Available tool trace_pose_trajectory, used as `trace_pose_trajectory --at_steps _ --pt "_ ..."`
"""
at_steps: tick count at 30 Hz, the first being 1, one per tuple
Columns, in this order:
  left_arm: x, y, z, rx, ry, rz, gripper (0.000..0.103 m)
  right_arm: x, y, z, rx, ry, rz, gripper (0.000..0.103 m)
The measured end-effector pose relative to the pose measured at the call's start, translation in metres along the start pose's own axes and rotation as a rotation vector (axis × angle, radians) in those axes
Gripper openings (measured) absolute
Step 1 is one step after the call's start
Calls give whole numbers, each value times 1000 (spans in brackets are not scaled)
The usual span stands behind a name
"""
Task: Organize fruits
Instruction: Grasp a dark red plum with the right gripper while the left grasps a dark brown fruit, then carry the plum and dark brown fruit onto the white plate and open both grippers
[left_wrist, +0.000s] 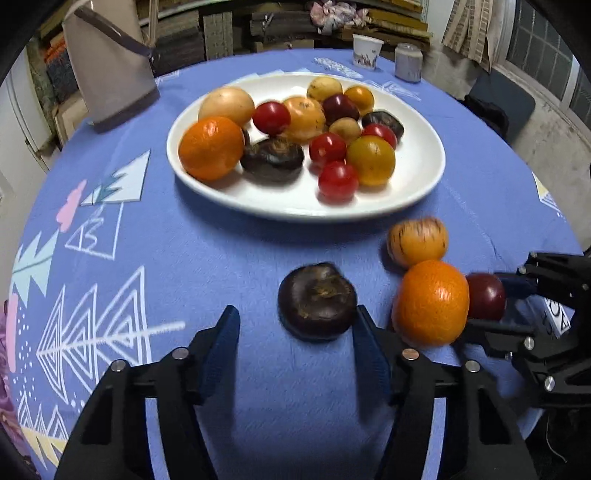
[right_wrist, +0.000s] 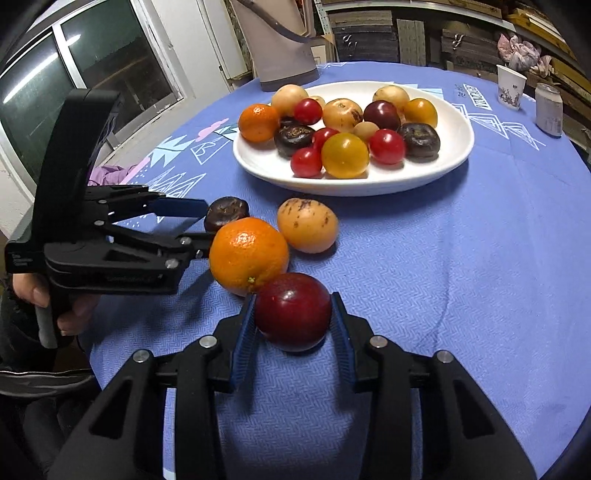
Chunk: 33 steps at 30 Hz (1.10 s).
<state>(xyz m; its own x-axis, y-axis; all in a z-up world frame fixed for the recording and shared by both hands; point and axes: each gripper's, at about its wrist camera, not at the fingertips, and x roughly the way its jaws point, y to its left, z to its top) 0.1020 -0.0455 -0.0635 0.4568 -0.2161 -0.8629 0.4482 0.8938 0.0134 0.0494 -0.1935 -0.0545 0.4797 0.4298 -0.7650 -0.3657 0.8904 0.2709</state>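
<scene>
1. Straddling dark chestnut-like fruit (left_wrist: 317, 301) near white plate (left_wrist: 424, 177), left gripper (left_wrist: 295, 336) fingers wide.
2. Bracketing red plum (right_wrist: 293, 312) beside orange (right_wrist: 248, 255), right gripper (right_wrist: 295, 325) fingers narrow, contact unclear.

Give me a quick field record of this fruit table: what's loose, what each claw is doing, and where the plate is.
loose fruit: dark chestnut-like fruit, orange, speckled yellow fruit, red plum
left claw: open, around the dark fruit
right claw: open, straddling the plum
plate: white, piled with fruit, beyond the loose ones
</scene>
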Motion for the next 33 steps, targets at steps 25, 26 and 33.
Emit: trace_pose_trajectory --at_steps 25,26,33 --pt "-36 23 1 -120 -69 -15 42 -23 -4 6 7 -53 -46 38" --pt "-38 24 1 -121 -73 -15 42 -25 -4 6 7 -55 -47 38" --pt "-54 17 10 -91 -110 -16 42 -43 -13 17 18 -112 -78 38"
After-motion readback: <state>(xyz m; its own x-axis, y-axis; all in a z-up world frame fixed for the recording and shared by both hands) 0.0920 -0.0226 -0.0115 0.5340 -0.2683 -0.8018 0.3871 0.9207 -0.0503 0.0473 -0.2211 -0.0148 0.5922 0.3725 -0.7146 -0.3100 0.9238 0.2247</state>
